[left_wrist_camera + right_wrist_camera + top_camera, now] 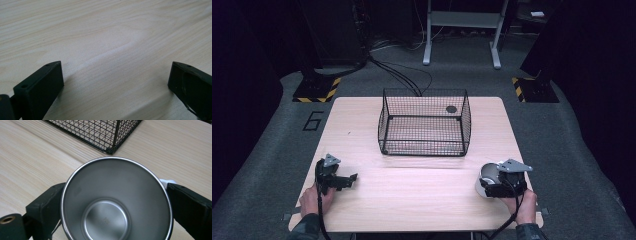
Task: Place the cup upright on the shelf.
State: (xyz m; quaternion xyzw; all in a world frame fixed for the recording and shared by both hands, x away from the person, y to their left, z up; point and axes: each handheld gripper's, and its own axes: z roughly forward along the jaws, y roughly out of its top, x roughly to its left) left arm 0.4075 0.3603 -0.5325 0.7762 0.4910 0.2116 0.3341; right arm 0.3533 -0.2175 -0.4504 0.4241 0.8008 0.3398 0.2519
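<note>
Steel cup [116, 200], empty and shiny inside, sits between the black fingers [45, 207] of the right gripper [504, 185], mouth turned toward that gripper's camera. Rests at about 5 o'clock on the pale wooden worktop [422, 195] in the high view, near the front right corner, just ahead of the person's right hand [526, 206]. Fingers flank the cup at 9 and 3 o'clock of its rim in the right gripper view, close against or touching both sides; looks gripped, though actual contact cannot be confirmed. Long axis of the cup runs along the line of the fingers, rim nearest the camera, base farther off.

Black wire basket [424, 122], open at the top, stands mid-worktop, toward 11 o'clock from the cup in the high view and well apart from it. One lower corner of the basket [110, 150] appears at 12 o'clock just beyond the cup rim in the right gripper view. Small dark round item [451, 109] lies at the basket's far right area.

Left gripper [334, 177] hangs low over bare wood at about 7 o'clock on the worktop, fingers [40, 87] spread wide with nothing between them, far from both cup and basket.

Likely next move: lifting the cup forward and leftward over the basket's near right wall. Right hand clearly nearer; rim height of the basket is the thing to clear.
</note>
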